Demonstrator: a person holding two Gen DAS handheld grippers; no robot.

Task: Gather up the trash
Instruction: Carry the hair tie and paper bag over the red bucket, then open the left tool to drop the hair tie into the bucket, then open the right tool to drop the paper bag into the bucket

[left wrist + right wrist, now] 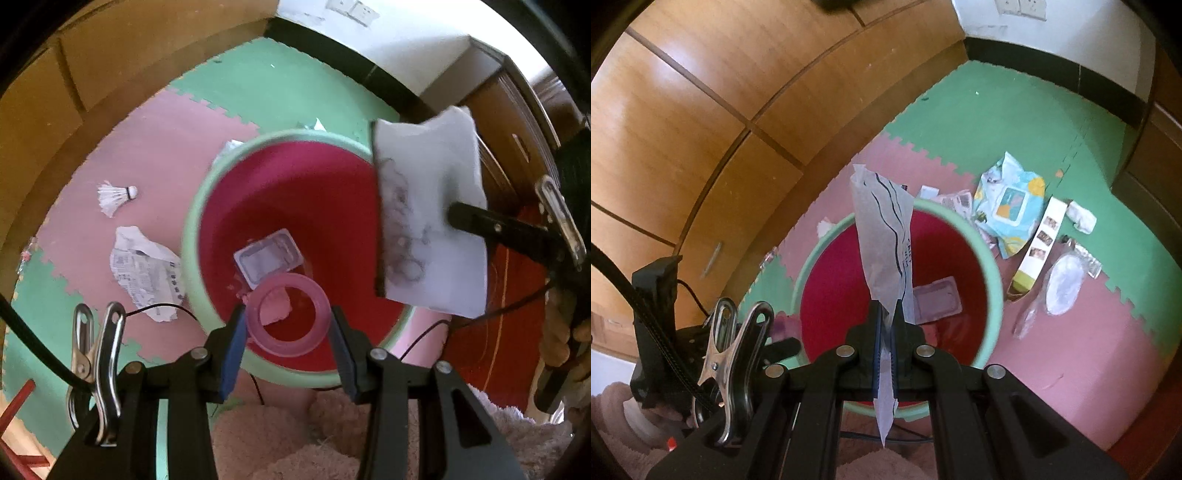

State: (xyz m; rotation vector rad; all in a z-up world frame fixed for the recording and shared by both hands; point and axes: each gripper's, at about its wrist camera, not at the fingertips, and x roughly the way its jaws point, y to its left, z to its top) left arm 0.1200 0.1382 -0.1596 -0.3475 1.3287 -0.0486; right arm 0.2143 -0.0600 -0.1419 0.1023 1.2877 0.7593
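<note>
Floor: pink and green interlocking foam mats (1052, 350) beside pale wooden cupboard doors (683, 122), with litter strewn about.
Bin: a round bucket with a mint-green rim and deep red inside (332, 206) stands on the mats, a clear plastic tray (267, 254) lying at its bottom.
Left tongs: the left gripper (288, 328) is clamped on a translucent pink plastic ring (288, 314), its blue pads (234, 343) pressing either side.
Right tongs: the right gripper (885, 354) is pinched tight on a thin white paper wrapper with dark wavy lines (884, 236).
Key relation: both items hang directly above the bucket's mouth; the ring lies flat over the near side, the wrapper's long axis runs straight out from the jaws across the opening.
Judgement: letting go looks like all that either item needs to land inside.
Still out: a crumpled printed paper (146, 273) and a white shuttlecock (114, 195) just beside the bucket, a blue wet-wipe pack (1012, 206) beyond it.
</note>
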